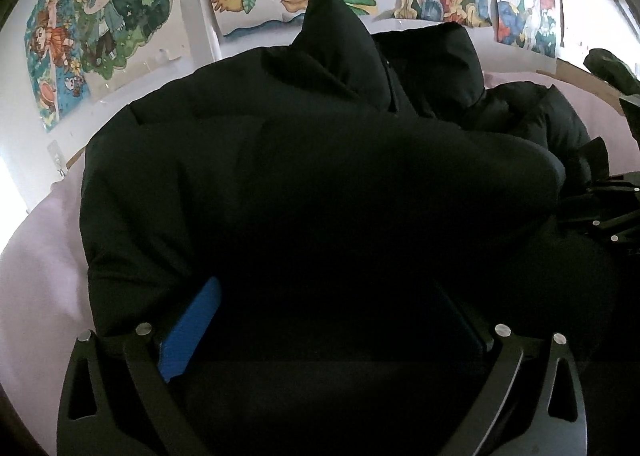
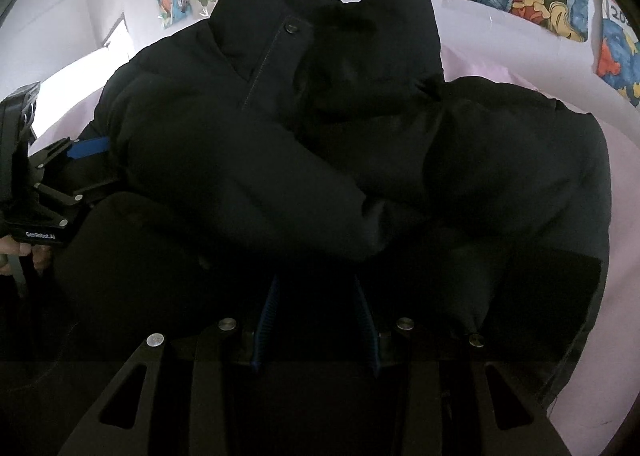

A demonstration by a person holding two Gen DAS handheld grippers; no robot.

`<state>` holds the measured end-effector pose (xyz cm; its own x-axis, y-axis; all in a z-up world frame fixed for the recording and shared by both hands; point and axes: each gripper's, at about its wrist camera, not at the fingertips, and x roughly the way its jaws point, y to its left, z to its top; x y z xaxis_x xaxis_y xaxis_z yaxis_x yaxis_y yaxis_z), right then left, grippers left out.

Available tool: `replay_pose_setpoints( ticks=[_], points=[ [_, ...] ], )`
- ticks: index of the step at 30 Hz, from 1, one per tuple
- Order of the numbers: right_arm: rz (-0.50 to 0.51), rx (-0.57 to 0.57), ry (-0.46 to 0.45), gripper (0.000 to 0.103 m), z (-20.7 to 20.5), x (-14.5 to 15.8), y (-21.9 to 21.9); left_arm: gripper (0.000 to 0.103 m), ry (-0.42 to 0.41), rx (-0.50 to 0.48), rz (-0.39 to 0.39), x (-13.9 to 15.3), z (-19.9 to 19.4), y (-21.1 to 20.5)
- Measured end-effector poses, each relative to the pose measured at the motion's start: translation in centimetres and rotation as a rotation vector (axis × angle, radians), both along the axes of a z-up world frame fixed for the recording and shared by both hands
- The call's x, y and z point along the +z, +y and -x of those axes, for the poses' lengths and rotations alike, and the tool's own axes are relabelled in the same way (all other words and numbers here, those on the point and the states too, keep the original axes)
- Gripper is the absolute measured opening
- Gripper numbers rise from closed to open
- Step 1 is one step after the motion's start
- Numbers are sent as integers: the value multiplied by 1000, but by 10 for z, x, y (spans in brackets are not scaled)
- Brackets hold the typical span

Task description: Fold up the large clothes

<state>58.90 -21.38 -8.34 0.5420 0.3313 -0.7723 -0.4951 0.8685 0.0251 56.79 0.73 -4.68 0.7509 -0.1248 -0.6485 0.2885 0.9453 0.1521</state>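
**Left-wrist and right-wrist views: both grippers low over the black puffer jacket**

Left-wrist view first: you had the left gripper [image 1: 320,320] angled downward at the black puffer jacket [image 1: 312,183], its jaws spread wide. The blue pad [image 1: 190,330] of the left finger stood clear at the jacket's left edge, while the right finger sat in deep shadow. Padded fabric bulged in the gap between the two fingers, but neither pad visibly pressed on it, so this gripper was open rather than clamped. In the right-wrist view the same gripper [image 2: 86,149] showed at the far left, its blue finger just at the jacket's side, with your fingers [image 2: 38,254] wrapped around the handle below it.

The jacket lay in a bulky heap on a pale pink sheet [image 1: 36,256], its collar [image 2: 280,11] standing up toward the wall and a sleeve [image 2: 248,183] folded across the body. Colourful drawings [image 1: 100,23] hung on the wall behind.

Further right, you held the right gripper [image 2: 316,320] pitched steeply down at the jacket's near edge. Its jaws stood partly closed, the two blue-edged fingers narrowly apart. Dark fabric lay between and beneath them, yet the shadow there was too heavy for you to tell whether the pads were pinching cloth or only resting above it.
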Motion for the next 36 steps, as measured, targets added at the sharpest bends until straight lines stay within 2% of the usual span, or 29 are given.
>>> replay_pose_setpoints(
  ticks=[7,10,13,14,15,17,20,23,25,29,32,36],
  points=[
    [16,-1,-16,36,7,4,2,101,3,-4,6,-1,-1,1],
    [3,0,-3,42,9,13,0,101,11,-8,19,1,0,2],
    [7,-4,-5,68,14,24,-1,101,25,-21,45,8,2,5],
    [1,-7,-2,79,16,28,-2,101,40,-28,56,12,2,7],
    [-13,-9,7,84,18,31,-5,101,54,-38,71,18,4,9],
    [-26,-23,22,84,20,39,-7,101,43,-56,118,30,8,14],
    [-28,-38,-11,84,17,57,-1,101,-25,-78,199,56,15,23],
    [-23,-58,-50,84,7,76,5,101,-74,-89,230,81,4,21],
    [-52,-91,-52,84,-10,91,8,101,-84,-83,239,93,-13,15],
    [-110,-158,-19,85,-57,115,15,101,-54,-68,257,108,-70,2],
    [-138,-231,-35,85,-91,125,19,101,-30,-45,313,111,-108,-5],
    [-229,-371,-32,85,-133,126,11,101,12,16,401,108,-151,-4]
  ],
)
